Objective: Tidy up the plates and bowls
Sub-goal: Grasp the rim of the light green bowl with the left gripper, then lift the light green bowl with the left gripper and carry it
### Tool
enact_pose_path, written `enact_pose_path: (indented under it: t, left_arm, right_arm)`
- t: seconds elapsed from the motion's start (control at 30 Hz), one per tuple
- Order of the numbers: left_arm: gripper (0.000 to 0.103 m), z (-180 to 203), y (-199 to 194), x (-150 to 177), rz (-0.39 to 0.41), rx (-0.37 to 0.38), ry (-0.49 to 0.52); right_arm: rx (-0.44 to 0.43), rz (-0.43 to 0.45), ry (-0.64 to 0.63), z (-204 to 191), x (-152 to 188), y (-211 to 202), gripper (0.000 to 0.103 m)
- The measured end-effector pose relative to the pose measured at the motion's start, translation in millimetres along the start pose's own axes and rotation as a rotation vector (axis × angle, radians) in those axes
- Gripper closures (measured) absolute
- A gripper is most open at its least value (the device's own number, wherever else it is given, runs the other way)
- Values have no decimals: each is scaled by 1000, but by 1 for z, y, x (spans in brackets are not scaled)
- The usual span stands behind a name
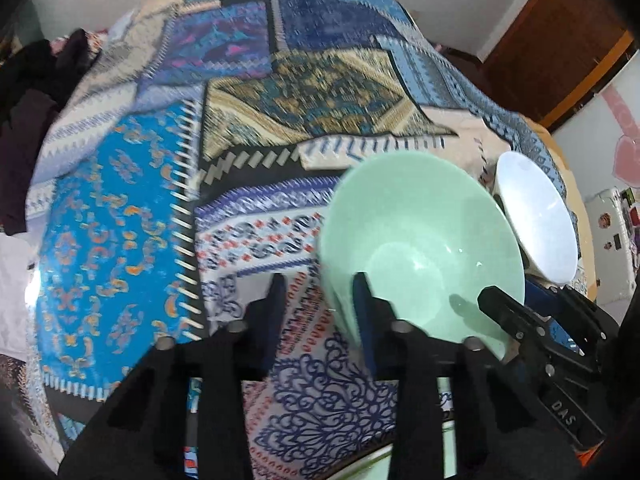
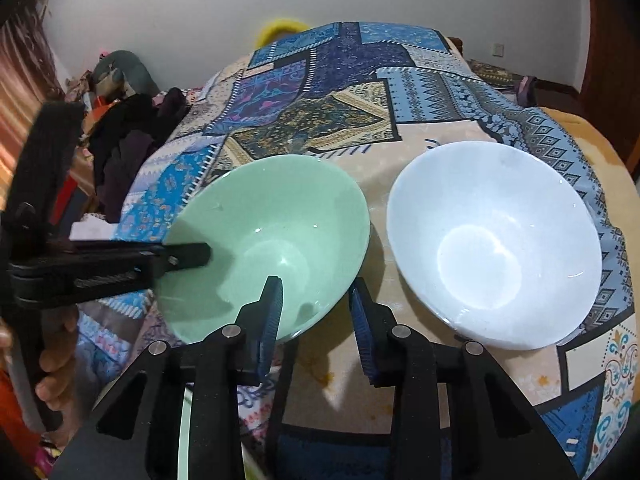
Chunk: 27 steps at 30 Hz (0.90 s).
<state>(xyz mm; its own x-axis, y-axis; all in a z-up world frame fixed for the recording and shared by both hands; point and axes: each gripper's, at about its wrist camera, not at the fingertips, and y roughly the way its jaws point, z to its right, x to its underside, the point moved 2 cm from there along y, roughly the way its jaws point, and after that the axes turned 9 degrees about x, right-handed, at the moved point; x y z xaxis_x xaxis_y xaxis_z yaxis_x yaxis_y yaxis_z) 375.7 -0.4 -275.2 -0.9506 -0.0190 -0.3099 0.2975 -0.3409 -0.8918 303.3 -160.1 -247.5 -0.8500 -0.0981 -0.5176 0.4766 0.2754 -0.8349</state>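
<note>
Two hand-held grippers — left [image 1: 320,312], right [image 2: 316,308] — angle steeply down, clamping green bowl [image 2: 276,240].

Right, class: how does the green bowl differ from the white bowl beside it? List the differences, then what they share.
Colour: the green bowl is pale green, the white bowl plain white.
Grip: the left gripper and right gripper both clamp the green bowl's rim; nothing touches the white bowl.
Shared: both are round, deep, empty and open side up.
</note>
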Motion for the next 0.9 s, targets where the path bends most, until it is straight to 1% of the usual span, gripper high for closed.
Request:
enact_pose_path:
  t: [0.07, 0.1, 0.17, 0.37, 0.43, 0.5, 0.53, 0.63, 0.73, 0.8, 0.9]
  left_arm:
    - [88, 0, 5, 2, -22, 23, -11]
    - [90, 1, 5, 4, -31, 30, -10]
    - [90, 2, 1, 7, -22, 5, 1]
    - [90, -2, -18, 22, -15, -18, 10]
    - [90, -3, -24, 29, -17, -34, 28]
    - [89, -6, -25, 33, -21, -35, 35]
    - [88, -6, -24, 34, -20, -36, 36]
    - [88, -6, -23, 33, -12, -36, 26]
    - [88, -5, -22, 32, -3, -36, 27]
    - [88, -6, -21, 32, -2, -36, 25]
    - [88, -8, -21, 32, -1, -27, 17]
  right_arm:
    - [-3, -5, -10, -4, 0, -1, 73]
    - [-7, -9, -12, -5, 1, -1, 73]
    - [-22, -20, -17, -10, 4, -1, 73]
    - [-60, -31, -79, -26, 11, -8, 73]
    - [-42, -19, -79, -25, 9, -8, 73]
    - [-12, 1, -65, -23, 5, -8, 73]
    - [-10, 1, -54, -21, 1, -6, 73]
    - [-7, -20, -34, -17, -8, 5, 73]
    - [-9, -52, -49, -19, -8, 17, 73]
    - [-13, -64, -62, -22, -5, 22, 80]
    - [2, -56, -60, -24, -2, 22, 81]
